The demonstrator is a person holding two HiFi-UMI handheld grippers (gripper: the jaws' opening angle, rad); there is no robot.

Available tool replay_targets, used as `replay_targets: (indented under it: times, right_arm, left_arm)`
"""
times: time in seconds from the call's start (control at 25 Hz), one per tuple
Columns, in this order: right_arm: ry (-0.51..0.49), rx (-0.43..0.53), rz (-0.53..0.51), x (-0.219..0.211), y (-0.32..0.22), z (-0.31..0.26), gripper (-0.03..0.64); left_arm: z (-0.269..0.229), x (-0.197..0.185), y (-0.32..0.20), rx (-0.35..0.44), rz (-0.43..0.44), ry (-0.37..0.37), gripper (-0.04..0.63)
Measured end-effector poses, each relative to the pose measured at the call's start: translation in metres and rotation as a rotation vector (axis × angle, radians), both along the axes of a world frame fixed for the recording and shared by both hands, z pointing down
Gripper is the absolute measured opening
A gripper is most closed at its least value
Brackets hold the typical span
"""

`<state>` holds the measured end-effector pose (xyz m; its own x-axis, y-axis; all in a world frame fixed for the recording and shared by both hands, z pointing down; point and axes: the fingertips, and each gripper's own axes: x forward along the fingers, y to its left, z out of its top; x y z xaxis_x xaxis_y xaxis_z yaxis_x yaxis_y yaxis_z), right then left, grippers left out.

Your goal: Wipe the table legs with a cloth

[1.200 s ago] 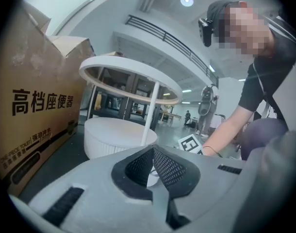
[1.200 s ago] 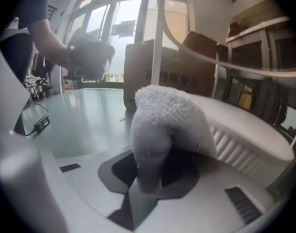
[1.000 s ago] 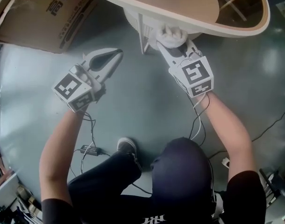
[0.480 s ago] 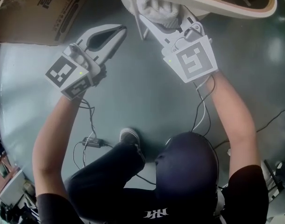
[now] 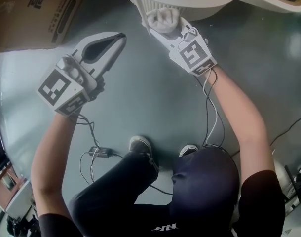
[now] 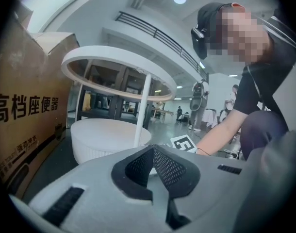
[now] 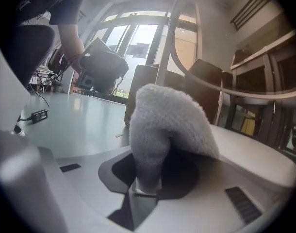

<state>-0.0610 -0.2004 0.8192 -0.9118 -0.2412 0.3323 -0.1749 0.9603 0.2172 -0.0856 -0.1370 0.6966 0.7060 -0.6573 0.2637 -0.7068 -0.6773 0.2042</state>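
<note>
My right gripper (image 5: 166, 31) is shut on a white fluffy cloth (image 5: 162, 18), which bulges out of the jaws in the right gripper view as the cloth (image 7: 167, 123). The cloth rests against the thin white table leg (image 5: 138, 6) just above the round ribbed base (image 5: 190, 10). The leg (image 6: 142, 111) rises from the base (image 6: 106, 139) to the ring-shaped tabletop (image 6: 114, 67). My left gripper (image 5: 121, 35) hangs left of the leg, shut and holding nothing, apart from the table.
A big brown cardboard box (image 5: 37, 9) with printed characters stands at the far left, close to the left gripper. Cables and a small adapter (image 5: 102, 152) lie on the grey floor by the person's feet.
The right gripper has brought the cloth leftward against the table leg. The left gripper has kept its place beside the box. The head view has shifted.
</note>
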Motion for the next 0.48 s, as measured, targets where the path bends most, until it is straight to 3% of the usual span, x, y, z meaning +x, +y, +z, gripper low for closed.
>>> replay_targets:
  times: [0.24,0.48]
  right_arm:
    - [-0.055,-0.041,0.023,-0.003,0.005,0.004,0.078]
    - [-0.017,-0.037,-0.001,-0.002,0.007,0.006,0.078]
  left_arm:
    - [-0.003,0.001,-0.001,-0.012,-0.008,0.025,0.005]
    - [-0.017,0.012,-0.004,0.005,0.019,0.016,0.005]
